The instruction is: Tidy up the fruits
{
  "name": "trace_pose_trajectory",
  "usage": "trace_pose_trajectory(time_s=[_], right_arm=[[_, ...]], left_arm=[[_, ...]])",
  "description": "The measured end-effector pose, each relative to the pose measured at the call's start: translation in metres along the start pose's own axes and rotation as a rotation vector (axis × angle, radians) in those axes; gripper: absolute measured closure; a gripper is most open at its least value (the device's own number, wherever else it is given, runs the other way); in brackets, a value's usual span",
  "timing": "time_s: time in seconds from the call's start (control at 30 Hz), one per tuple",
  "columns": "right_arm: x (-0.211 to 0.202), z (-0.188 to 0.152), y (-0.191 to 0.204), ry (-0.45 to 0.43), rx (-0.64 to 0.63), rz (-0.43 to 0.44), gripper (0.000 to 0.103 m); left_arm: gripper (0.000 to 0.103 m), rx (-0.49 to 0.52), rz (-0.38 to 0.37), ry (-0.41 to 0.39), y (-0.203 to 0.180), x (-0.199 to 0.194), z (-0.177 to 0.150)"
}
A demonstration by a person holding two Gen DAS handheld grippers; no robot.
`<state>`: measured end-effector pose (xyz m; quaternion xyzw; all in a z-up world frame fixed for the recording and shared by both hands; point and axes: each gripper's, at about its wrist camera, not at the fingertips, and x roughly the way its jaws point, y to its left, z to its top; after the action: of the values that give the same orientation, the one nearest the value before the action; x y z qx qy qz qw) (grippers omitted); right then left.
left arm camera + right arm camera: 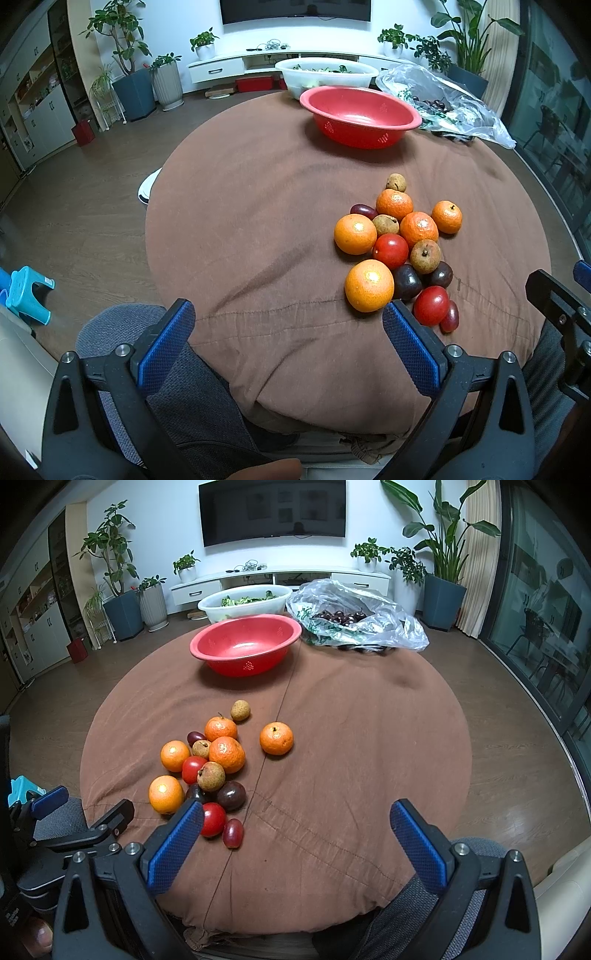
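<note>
While a gripper finger [177,843] overlaps it, one tomato [213,819] shows partly.

Red tomato [213,819] half behind right claw [295,834] finger, television [295,9] cropped

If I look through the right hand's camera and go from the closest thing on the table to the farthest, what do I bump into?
Small red grape → dark plum → lone orange on the right → little tan fruit → red bowl → white tub of greens.
</note>
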<state>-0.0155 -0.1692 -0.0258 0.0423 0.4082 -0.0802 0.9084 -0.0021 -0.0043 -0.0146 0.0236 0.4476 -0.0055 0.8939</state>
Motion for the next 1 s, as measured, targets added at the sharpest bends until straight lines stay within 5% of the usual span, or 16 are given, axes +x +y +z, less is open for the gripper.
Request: trace_pose_trajectory(time_s=[1.0], right_arm=[[-0.0003,0.0003,-0.0003,0.001,0.001,0.001,0.000]], left_arm=[[0.000,0.008,-0.003,0.007,-0.0023,0.0026,0.0010]])
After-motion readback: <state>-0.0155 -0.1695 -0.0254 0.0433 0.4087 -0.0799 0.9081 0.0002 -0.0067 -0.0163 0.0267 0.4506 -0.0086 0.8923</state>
